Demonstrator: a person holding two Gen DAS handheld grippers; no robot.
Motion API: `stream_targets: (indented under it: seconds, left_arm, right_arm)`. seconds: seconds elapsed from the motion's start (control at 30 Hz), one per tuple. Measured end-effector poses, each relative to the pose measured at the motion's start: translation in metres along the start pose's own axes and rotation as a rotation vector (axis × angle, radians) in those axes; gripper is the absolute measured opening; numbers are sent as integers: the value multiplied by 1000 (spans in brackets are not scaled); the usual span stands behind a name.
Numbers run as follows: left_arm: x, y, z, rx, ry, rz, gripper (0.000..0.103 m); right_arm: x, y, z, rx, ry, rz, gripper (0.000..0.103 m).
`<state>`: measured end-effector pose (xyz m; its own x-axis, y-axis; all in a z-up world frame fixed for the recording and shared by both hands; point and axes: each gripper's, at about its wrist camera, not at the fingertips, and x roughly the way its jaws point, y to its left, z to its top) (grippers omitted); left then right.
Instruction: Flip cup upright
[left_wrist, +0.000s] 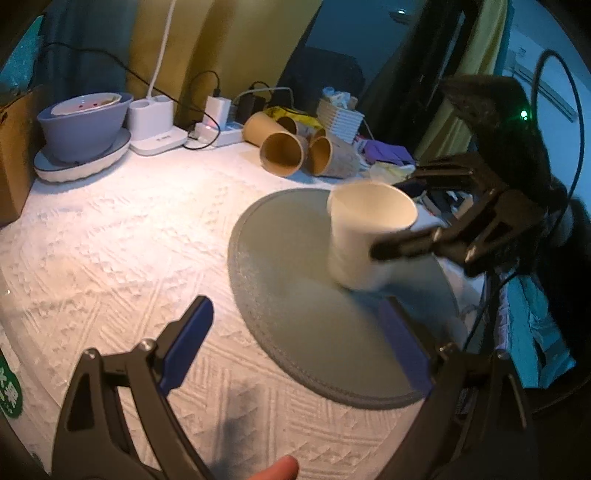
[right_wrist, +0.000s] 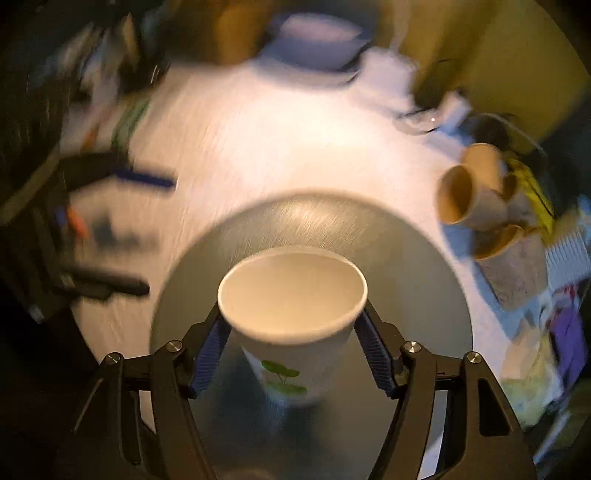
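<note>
The right gripper (right_wrist: 291, 339) reaches in level over the grey mat (left_wrist: 295, 295), clamping the white cup (left_wrist: 369, 236) mouth-up; the left gripper (left_wrist: 295, 354) hovers wide open, empty.

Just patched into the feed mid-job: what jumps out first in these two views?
The white paper cup, mouth up, sits clamped between the blue pads of the right gripper over the round grey mat. The left gripper hangs open at the mat's near edge. A pile of brown paper cups lies tipped over behind.
</note>
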<state>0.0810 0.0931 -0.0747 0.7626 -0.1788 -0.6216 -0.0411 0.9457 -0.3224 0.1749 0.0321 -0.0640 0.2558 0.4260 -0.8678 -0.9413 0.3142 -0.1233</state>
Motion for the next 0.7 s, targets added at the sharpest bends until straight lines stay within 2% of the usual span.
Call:
stream_targets:
  seconds: [0.1,0.17,0.3,0.4,0.7]
  left_arm:
    - [5,0,2,-6,7,12,92]
    - [7,-4,3,4,16,15,92]
    - [12,-14,5,29,29,16,92]
    - [15,-20,7,40,36,26,92]
    - [13,-20,1,31,50,63,92]
  right_arm:
    - [-15,-18,-15,155,-198,41,70]
    - [-13,-28,-26,233,-256,47,70]
    - [-8,-35,-50,321,-282,-11,67]
    - [-8,-40,-60,351,-298,-19,67]
    - [-11,-33,-62,319,-313,-31,67]
